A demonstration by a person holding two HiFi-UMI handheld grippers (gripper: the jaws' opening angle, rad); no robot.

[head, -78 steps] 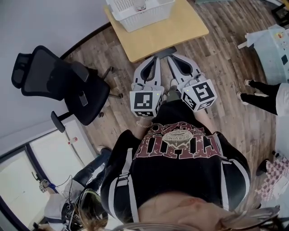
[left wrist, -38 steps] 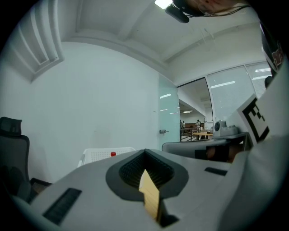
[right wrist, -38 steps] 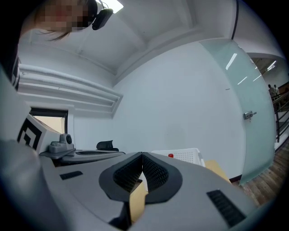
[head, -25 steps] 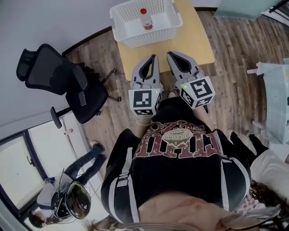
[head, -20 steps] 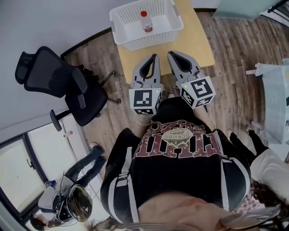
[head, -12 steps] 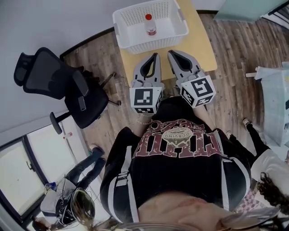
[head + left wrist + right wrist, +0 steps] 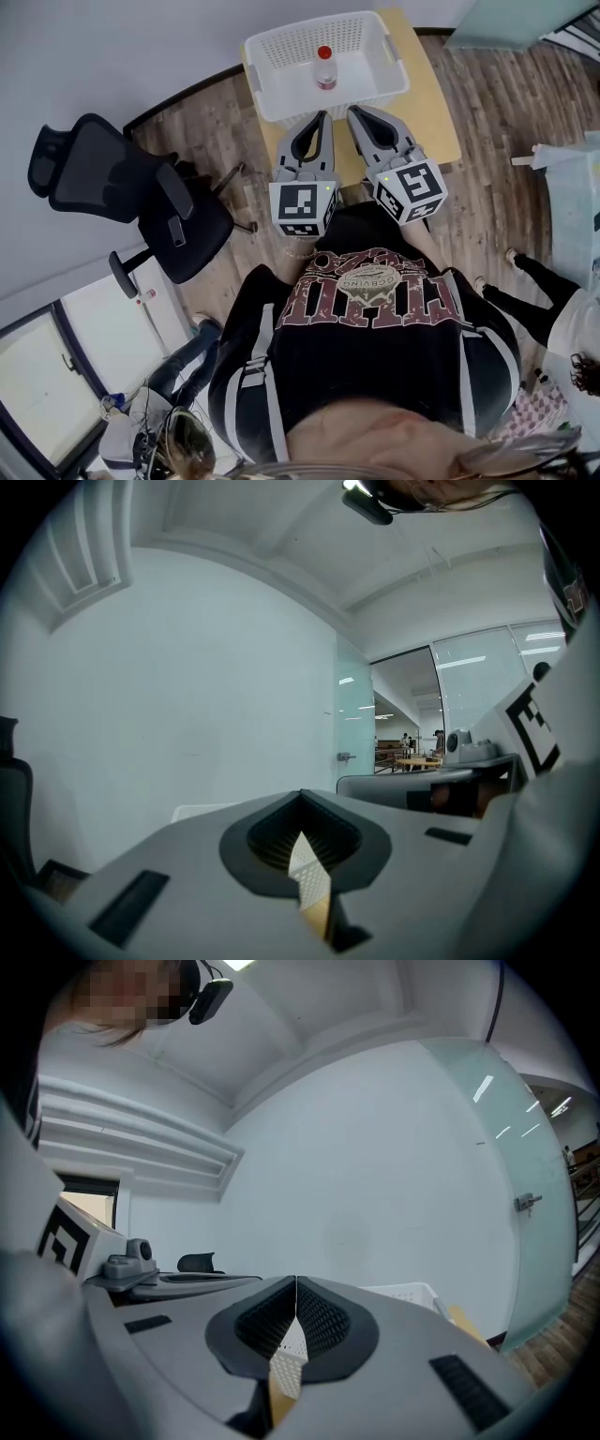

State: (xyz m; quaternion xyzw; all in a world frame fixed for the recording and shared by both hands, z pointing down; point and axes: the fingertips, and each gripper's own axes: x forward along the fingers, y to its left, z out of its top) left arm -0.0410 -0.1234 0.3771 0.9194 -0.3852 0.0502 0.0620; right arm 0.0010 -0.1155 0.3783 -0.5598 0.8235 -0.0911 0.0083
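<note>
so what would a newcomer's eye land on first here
The left gripper and right gripper are held side by side, both shut and empty, pointing at the white basket on a wooden table. A red-capped bottle stands alone in that basket; a black office chair sits to the left.

Level path ahead of both tips is blocked by the near wall of the white perforated plastic basket (image 7: 281,108) on the light wooden table (image 7: 436,103). The basket top is open, so there is room in over the rim. Inside, the only obstacle is a small bottle with a red cap (image 7: 324,67), with bare floor on either side of it. The left gripper (image 7: 322,116) and right gripper (image 7: 354,111) sit side by side with a narrow gap between them. The table strip right of the basket is bare. The black mesh office chair (image 7: 112,178) is well apart, to the left.
</note>
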